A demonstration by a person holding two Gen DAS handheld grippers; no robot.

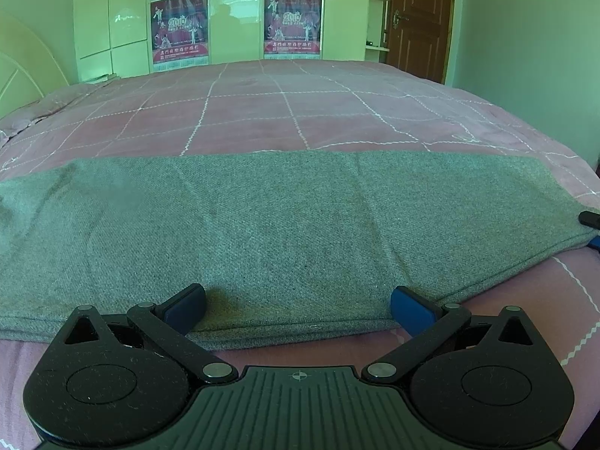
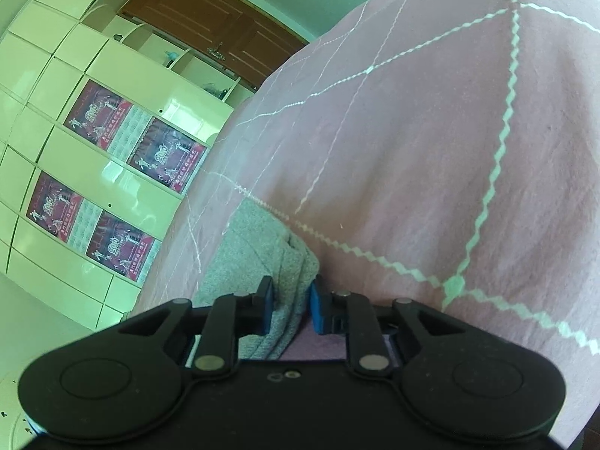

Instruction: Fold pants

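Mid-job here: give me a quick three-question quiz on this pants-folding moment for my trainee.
1. True or false: the left gripper has its fingers clamped on the grey pants.
2. Multiple choice: what sits between the fingers of the right gripper? A) a pillow corner B) the pants' end C) nothing
3. Fill in: the pants lie spread flat on a pink ____ with white zigzag lines.

Key:
1. False. Its fingers stand wide apart over the near hem, pressing nothing.
2. B. The fingers are closed on the bunched grey fabric.
3. Bedspread.
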